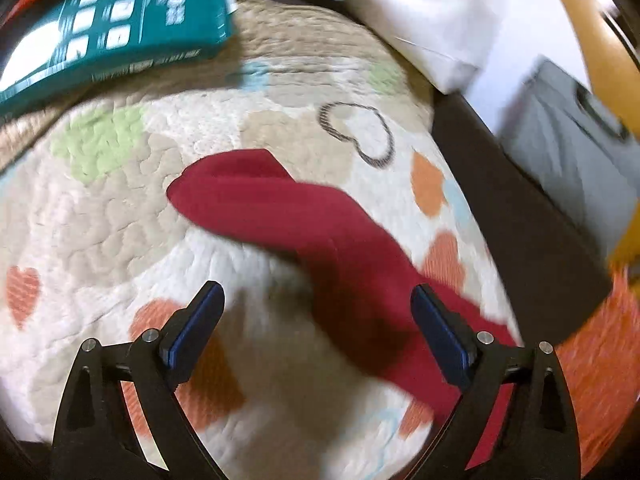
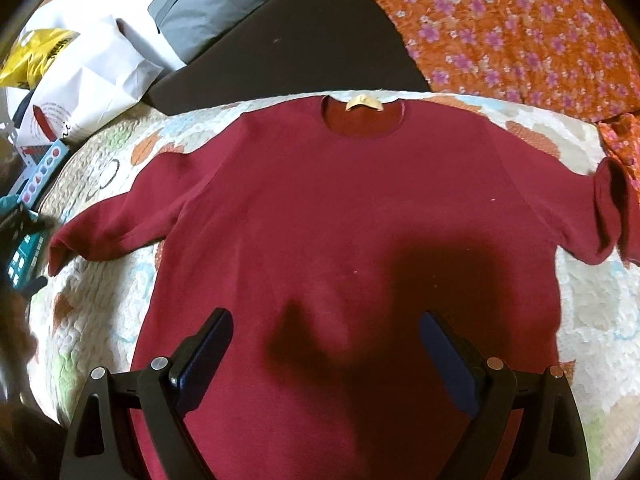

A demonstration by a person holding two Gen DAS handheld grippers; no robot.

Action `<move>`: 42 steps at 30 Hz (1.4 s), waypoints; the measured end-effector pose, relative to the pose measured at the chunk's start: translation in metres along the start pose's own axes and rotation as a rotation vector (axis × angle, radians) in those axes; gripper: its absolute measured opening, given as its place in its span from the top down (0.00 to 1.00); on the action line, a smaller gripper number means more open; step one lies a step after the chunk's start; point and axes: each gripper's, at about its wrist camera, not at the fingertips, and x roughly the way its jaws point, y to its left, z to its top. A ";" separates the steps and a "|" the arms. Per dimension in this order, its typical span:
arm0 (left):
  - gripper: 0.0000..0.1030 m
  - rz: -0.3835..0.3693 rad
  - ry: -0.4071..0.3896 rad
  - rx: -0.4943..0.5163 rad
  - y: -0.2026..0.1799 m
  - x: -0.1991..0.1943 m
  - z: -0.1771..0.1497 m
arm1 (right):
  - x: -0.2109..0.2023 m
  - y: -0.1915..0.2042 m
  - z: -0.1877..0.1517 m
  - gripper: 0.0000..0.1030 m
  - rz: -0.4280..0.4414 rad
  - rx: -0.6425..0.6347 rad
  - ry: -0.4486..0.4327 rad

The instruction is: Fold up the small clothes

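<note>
Maroon shirt (image 2: 340, 216) lies flat, face-up on the quilted mat (image 2: 592, 320), both claws spread and empty, left claw (image 1: 316, 316) above the sleeve (image 1: 256, 196), which likely folds inward next.

No text is showing clearly enough to read. The teal box (image 1: 116, 20) at the far left is carrying white print and panels, all blurred. The yellow bag (image 2: 38, 54) is showing dark letters too small to make out. The shirt's neck tag (image 2: 364, 103) is looking blank.
</note>
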 end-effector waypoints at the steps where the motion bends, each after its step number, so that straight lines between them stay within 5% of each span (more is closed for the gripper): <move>1: 0.17 0.003 0.006 -0.009 -0.001 0.007 0.004 | 0.001 0.000 0.000 0.09 0.002 -0.003 0.002; 6: 0.78 -0.038 0.068 -0.016 -0.003 0.047 0.021 | 0.009 -0.004 0.001 0.09 0.005 0.009 0.016; 9: 0.88 -0.068 0.026 0.031 -0.021 0.034 0.018 | 0.012 -0.013 0.002 0.09 0.010 0.038 0.014; 12: 0.91 -0.194 -0.020 0.166 -0.073 -0.002 0.002 | 0.012 -0.023 0.003 0.09 0.018 0.069 0.007; 18: 0.92 -0.445 0.002 0.455 -0.198 -0.057 -0.070 | 0.005 -0.047 0.012 0.09 0.017 0.105 -0.012; 25: 0.92 -0.499 0.132 0.768 -0.296 -0.027 -0.213 | -0.017 -0.110 0.031 0.09 -0.048 0.240 -0.078; 30: 0.54 -0.448 0.326 0.910 -0.299 0.017 -0.296 | -0.019 -0.152 0.023 0.09 -0.053 0.369 -0.050; 33: 0.49 -0.488 0.376 0.931 -0.294 0.007 -0.298 | -0.024 -0.170 0.017 0.09 -0.078 0.404 -0.048; 36: 0.41 -0.534 0.355 0.954 -0.282 -0.025 -0.267 | -0.029 -0.178 0.019 0.09 -0.084 0.415 -0.070; 42: 0.33 -0.321 0.150 0.951 -0.225 -0.048 -0.197 | -0.024 -0.161 0.042 0.09 -0.030 0.327 -0.103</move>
